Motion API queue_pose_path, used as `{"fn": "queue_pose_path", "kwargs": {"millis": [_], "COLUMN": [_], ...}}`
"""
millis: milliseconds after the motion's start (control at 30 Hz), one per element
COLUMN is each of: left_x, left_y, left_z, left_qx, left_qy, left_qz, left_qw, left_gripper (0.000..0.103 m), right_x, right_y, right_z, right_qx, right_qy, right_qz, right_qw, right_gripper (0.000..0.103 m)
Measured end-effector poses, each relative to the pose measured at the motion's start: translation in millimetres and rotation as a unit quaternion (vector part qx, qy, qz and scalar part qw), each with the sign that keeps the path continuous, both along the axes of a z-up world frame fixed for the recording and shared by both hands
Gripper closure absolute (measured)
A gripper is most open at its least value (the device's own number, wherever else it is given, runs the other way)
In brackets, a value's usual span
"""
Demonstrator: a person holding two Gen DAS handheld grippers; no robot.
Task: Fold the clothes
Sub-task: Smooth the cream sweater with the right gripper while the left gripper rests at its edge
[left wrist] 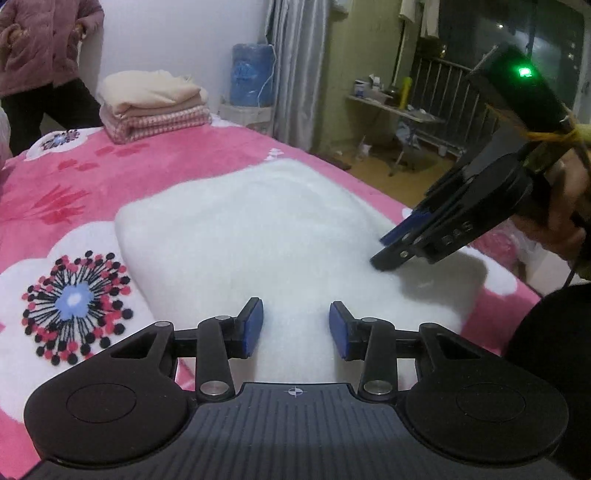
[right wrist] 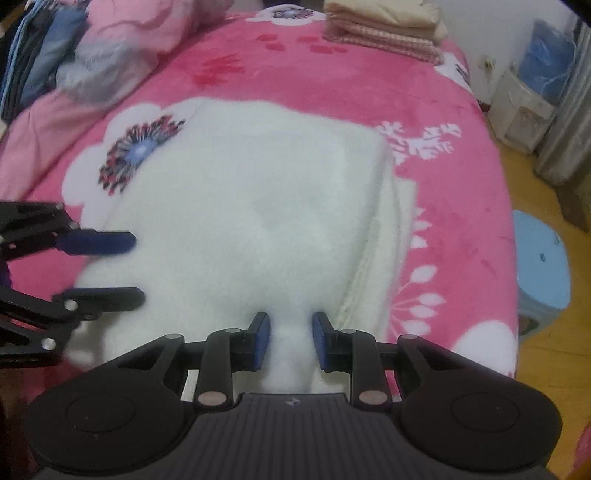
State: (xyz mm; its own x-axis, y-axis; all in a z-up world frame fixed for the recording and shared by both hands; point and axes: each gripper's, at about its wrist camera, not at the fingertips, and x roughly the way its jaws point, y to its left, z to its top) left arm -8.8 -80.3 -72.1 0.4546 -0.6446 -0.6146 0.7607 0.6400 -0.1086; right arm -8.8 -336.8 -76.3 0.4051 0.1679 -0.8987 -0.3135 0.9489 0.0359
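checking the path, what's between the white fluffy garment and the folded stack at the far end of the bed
Only bare pink blanket lies between the white garment and the folded stack; the right wrist view shows it best.

- White fleece garment (right wrist: 258, 206): folded, fills the middle of the pink bedspread (right wrist: 454, 206).
- Left gripper (right wrist: 136, 267): low over the garment's left edge; right gripper (right wrist: 291, 341) over its near edge.
- Folded stack (right wrist: 384, 29): far right corner.
- Pink bedding heap (right wrist: 122, 48): far left.
- Blue stool (right wrist: 543, 258): right, beside the bed.
- Bare bedspread: far middle and right strip.
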Motion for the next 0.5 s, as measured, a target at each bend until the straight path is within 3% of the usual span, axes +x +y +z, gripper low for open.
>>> {"fn": "queue_pose_path", "kwargs": {"millis": [100,233,300,400,500], "left_x": [-14.2,-44.5,-53.0,-56.0,-56.6], "left_y": [7.9,-0.5,-10.6,-22.3,-24.3], "left_z": [11.0,1.1,-6.6,-10.7,-10.0], "left_qx": [0.006,0.07,0.098,0.105,0.11], "left_qy": [-0.017,-0.06,-0.089,-0.091,-0.097], "left_qz": [-0.007,-0.04,-0.042,-0.039,-0.037], "left_qw": [0.9998,0.9949,0.9903,0.9895,0.9885], "left_gripper": [0.064,0.064,0.062,0.058,0.056], "right_x": [-15.7,-45.3,-51.2,-43.5,-36.1], "right_y": [-12.0,-8.1,4.6,15.4,15.9], "right_z": [28.9,50.2,34.4,-15.4,-20.0], "right_qx": [0.002,0.027,-0.007,-0.088,-0.078], "right_qy": [-0.017,-0.004,0.016,0.038,0.04], "right_qz": [-0.01,0.06,0.095,0.103,0.089], "right_qw": [1.0,0.998,0.995,0.99,0.992], "right_gripper": [0.076,0.077,0.077,0.082,0.082]}}
